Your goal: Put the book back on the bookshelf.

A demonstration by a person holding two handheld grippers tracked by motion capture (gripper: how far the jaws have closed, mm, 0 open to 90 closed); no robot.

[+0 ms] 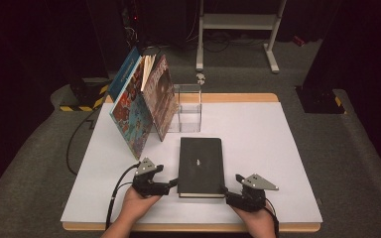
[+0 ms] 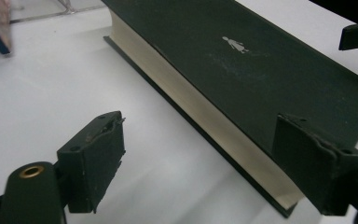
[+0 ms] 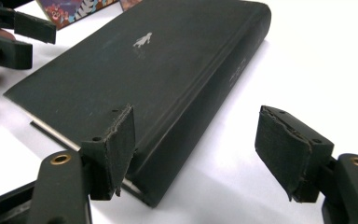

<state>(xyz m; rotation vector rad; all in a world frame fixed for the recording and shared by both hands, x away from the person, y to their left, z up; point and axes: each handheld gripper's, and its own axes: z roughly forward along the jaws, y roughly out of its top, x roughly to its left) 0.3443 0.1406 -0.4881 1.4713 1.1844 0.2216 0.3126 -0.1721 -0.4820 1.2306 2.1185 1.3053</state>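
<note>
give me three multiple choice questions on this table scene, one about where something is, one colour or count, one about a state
1. Where does the clear box stand?
A. beyond the black book, beside the picture books
B. on the floor
C. on top of the black book

2. What colour is the cover of the book lying flat?
A. red
B. black
C. yellow

3. How do the picture books stand?
A. stacked flat
B. shut inside the clear box
C. on edge, leaning

Answers:
1. A: in the high view the box sits on the table past the book's far end, right of the picture books.
2. B: the cover is black with a small pale figure, as both gripper views show.
3. C: the high view shows them propped on their lower edges, tilted to the left.
</note>
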